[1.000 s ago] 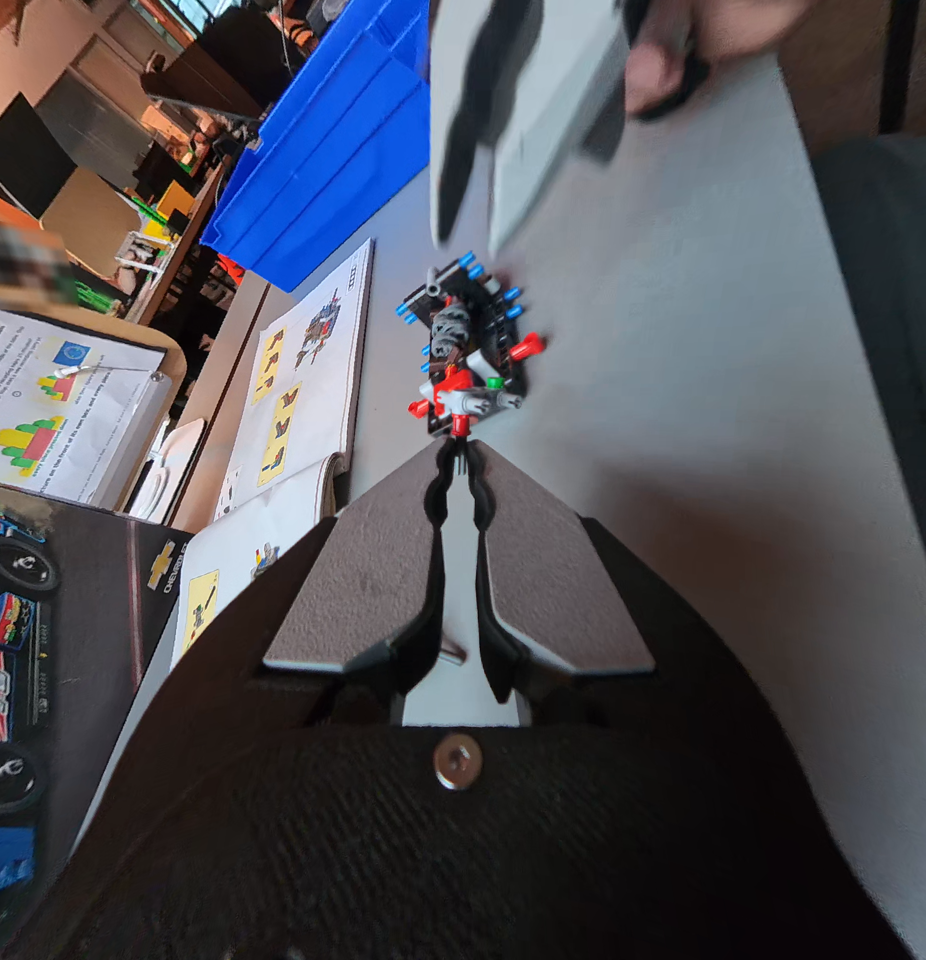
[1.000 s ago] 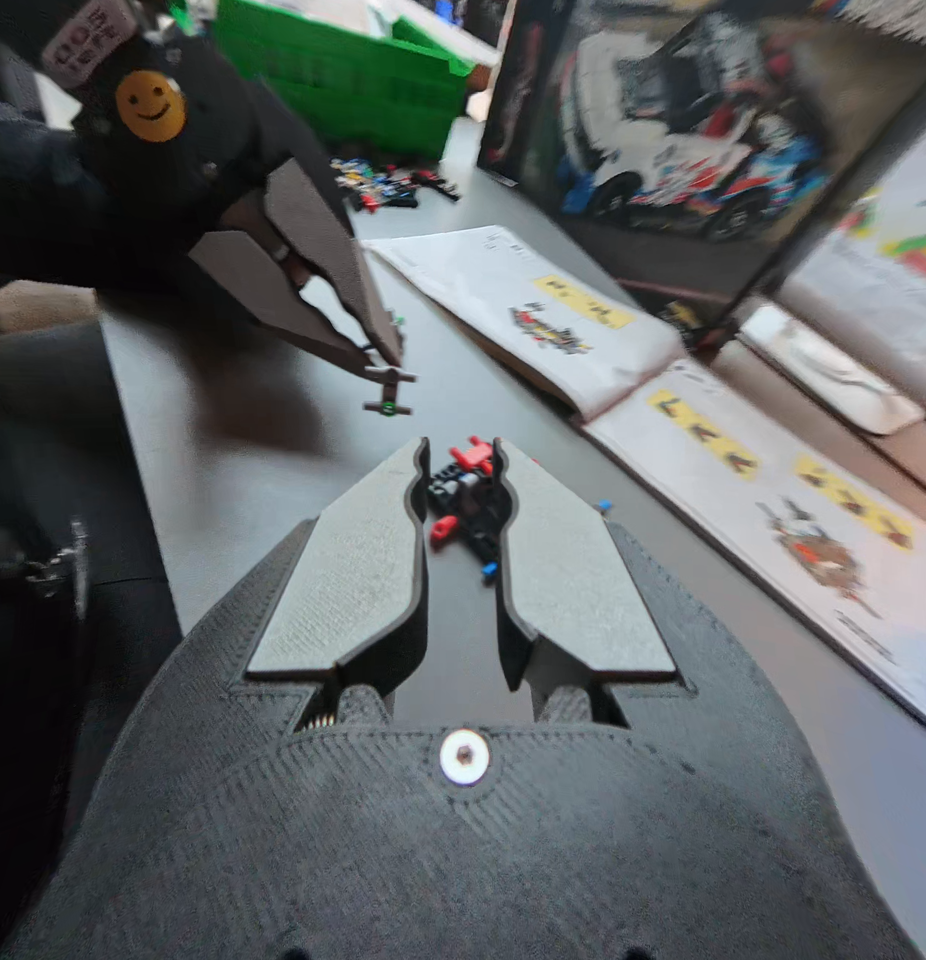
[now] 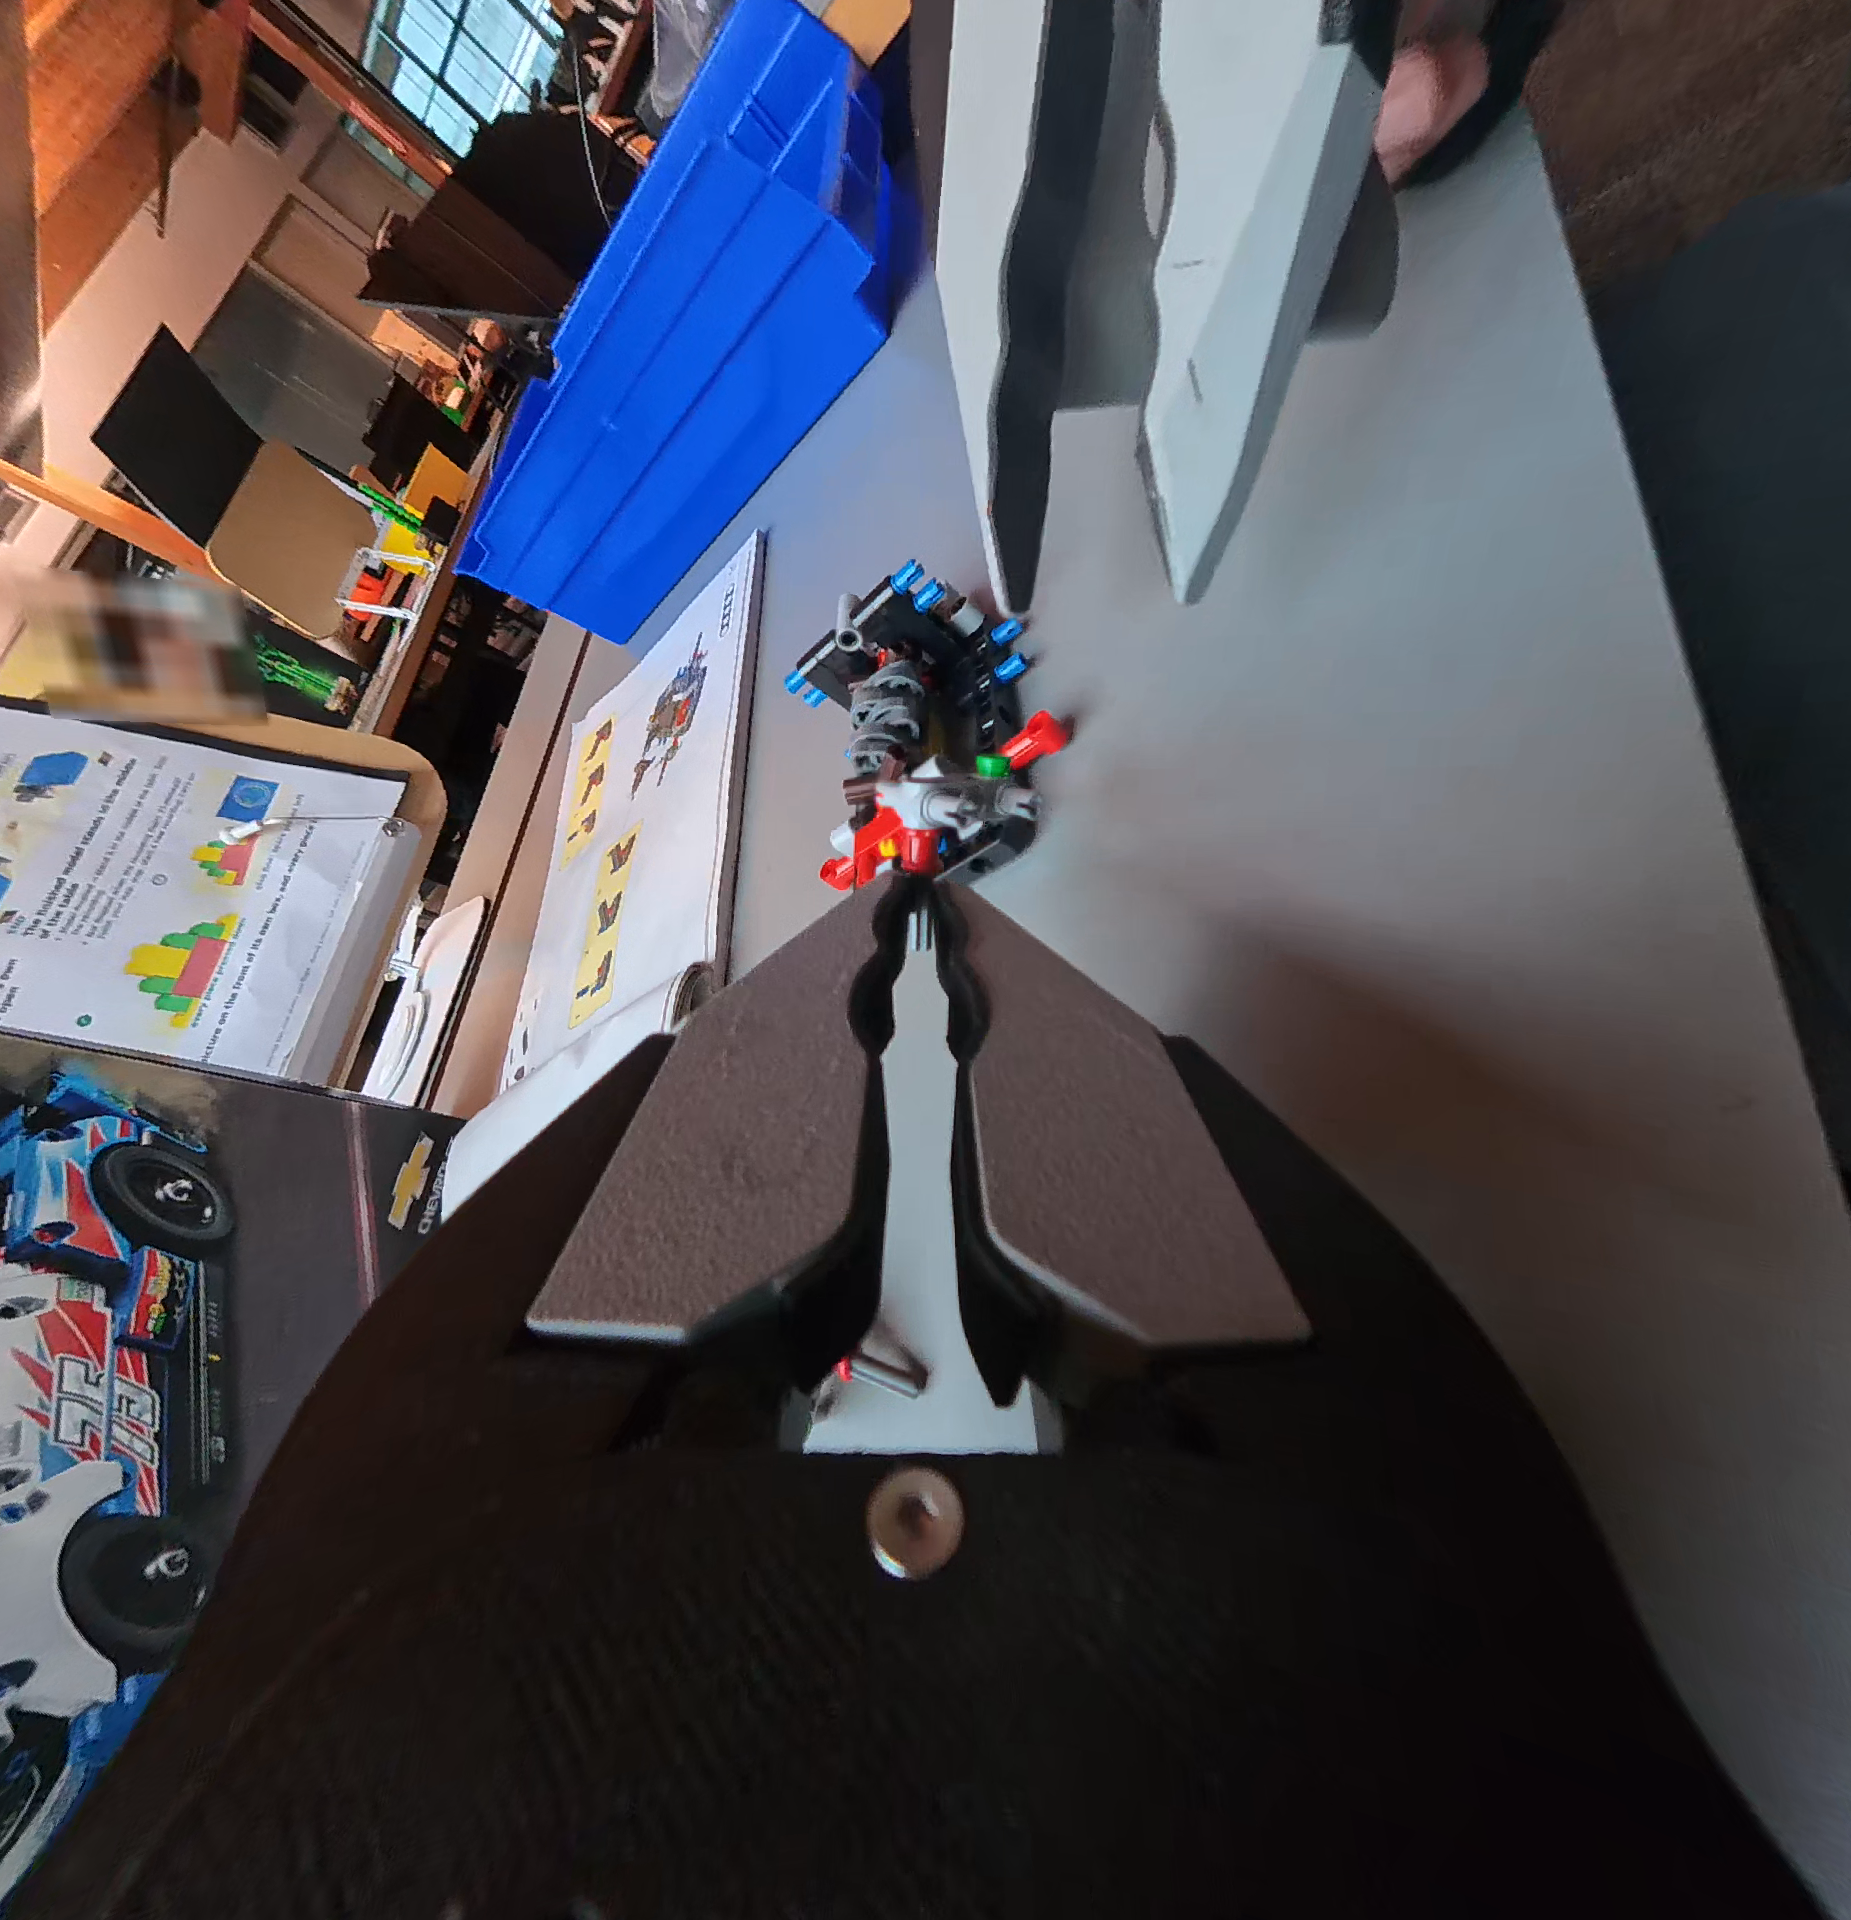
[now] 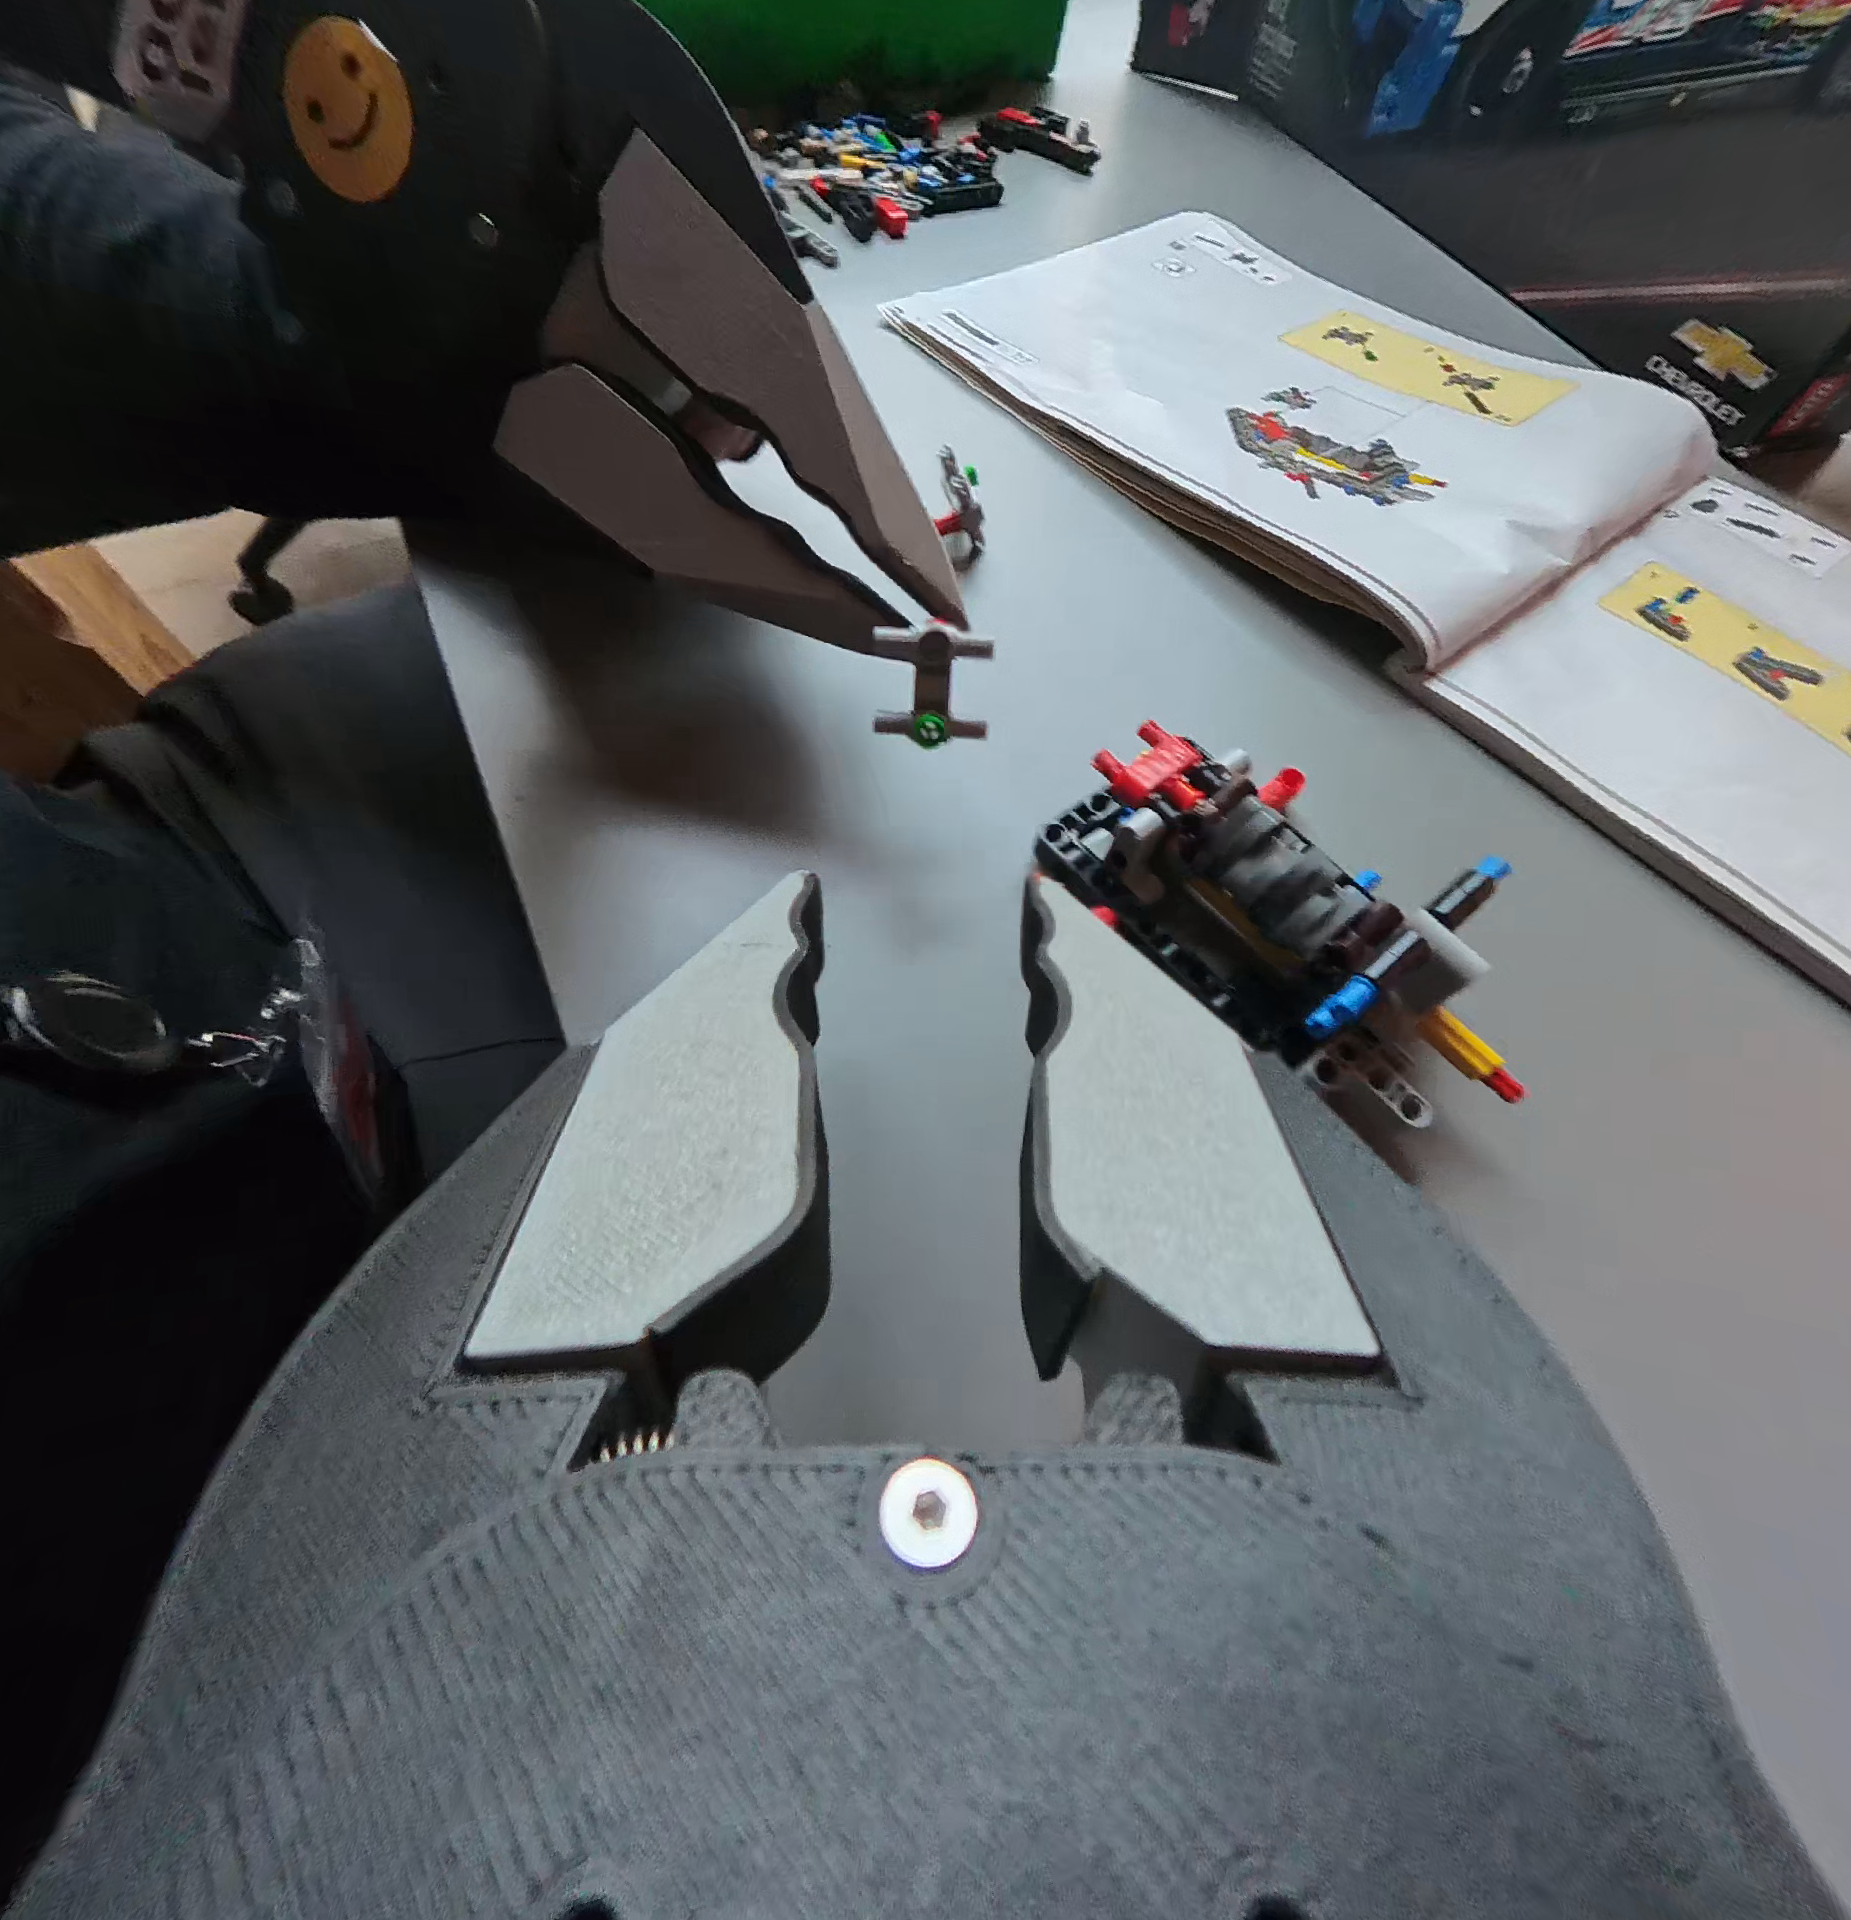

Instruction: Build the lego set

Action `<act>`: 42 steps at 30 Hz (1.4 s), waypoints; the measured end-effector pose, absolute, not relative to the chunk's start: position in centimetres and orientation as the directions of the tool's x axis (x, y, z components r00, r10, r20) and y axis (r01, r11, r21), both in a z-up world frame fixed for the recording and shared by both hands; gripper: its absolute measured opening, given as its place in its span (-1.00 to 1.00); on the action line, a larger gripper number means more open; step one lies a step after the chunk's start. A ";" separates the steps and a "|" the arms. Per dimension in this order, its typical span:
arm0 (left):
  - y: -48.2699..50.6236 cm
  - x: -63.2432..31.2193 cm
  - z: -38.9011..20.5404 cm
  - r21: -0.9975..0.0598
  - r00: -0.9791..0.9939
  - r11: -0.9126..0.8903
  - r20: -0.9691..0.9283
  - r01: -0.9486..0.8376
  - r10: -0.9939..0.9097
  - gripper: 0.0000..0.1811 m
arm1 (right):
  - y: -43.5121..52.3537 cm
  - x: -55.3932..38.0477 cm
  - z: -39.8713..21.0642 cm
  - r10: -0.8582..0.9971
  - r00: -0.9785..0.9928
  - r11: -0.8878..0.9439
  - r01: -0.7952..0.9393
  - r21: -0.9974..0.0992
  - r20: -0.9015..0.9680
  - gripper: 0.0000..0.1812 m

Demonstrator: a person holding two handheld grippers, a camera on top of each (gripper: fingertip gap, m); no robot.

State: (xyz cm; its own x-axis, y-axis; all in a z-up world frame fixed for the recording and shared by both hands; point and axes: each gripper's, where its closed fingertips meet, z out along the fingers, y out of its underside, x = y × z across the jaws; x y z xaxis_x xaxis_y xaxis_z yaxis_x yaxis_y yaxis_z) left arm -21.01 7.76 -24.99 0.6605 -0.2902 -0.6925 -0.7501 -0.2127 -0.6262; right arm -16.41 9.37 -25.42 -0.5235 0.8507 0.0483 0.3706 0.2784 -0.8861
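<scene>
We hold the left gripper (image 4: 926, 629) above the grey table (image 4: 1264, 1247), its fingertips pinched on a small grey cross-shaped connector piece with a green pin at its lower end (image 4: 931, 686). The piece hangs clear of the surface, top bar clamped between the tips, green end downward, which we judge leaves the free end ready to mate. In the left wrist view that gripper (image 3: 913, 914) shows only a thin gap at the tips, with a sliver of the piece between them.

The right gripper (image 4: 921, 914) is empty, jaws spread wide, hovering low just beside the black partly built Technic frame with red, blue and yellow pins (image 4: 1274, 914). The frame lies flat on the table, touching neither gripper as far as we can tell; the right finger (image 4: 1160, 1143) overlaps its near corner in view.

Judgement: the right gripper is placed to clamp and steady the frame while the left brings the connector in. The open instruction booklet (image 4: 1316, 416) lies beyond, and loose parts (image 4: 879, 177) sit far off.
</scene>
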 end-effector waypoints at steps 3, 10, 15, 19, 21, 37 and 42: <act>7.7 -20.7 -25.2 -0.608 0.642 -0.209 -0.704 -0.766 -0.302 -0.98 | 8.6 -16.6 -25.5 0.838 -0.546 0.272 0.380 -0.884 0.023 -0.60; 7.7 -20.9 -25.2 -0.595 0.632 -0.216 -0.717 -0.775 -0.295 -0.98 | 8.6 -16.8 -25.4 0.824 -0.567 0.254 0.385 -0.887 -0.010 -0.60; 7.7 -21.1 -25.2 -0.600 0.638 -0.218 -0.713 -0.770 -0.292 -0.98 | 8.4 -16.8 -25.5 0.818 -0.576 0.264 0.383 -0.885 -0.005 -0.60; 7.7 -21.1 -25.3 -0.595 0.635 -0.220 -0.714 -0.773 -0.295 -0.97 | 8.3 -16.7 -25.6 0.809 -0.587 0.268 0.389 -0.881 -0.013 -0.58; 7.7 -21.2 -25.3 -0.596 0.635 -0.221 -0.714 -0.772 -0.295 -0.97 | 8.3 -16.7 -25.5 0.807 -0.590 0.268 0.384 -0.884 -0.011 -0.58; 7.7 -21.2 -25.3 -0.601 0.641 -0.222 -0.710 -0.768 -0.293 -0.98 | 10.8 -17.1 -25.8 0.850 -0.521 0.309 0.376 -0.874 0.076 -0.66; 7.9 -20.5 -25.4 -0.597 0.633 -0.212 -0.713 -0.774 -0.302 -0.98 | 8.4 -16.9 -25.6 0.826 -0.562 0.233 0.411 -0.881 -0.044 -0.64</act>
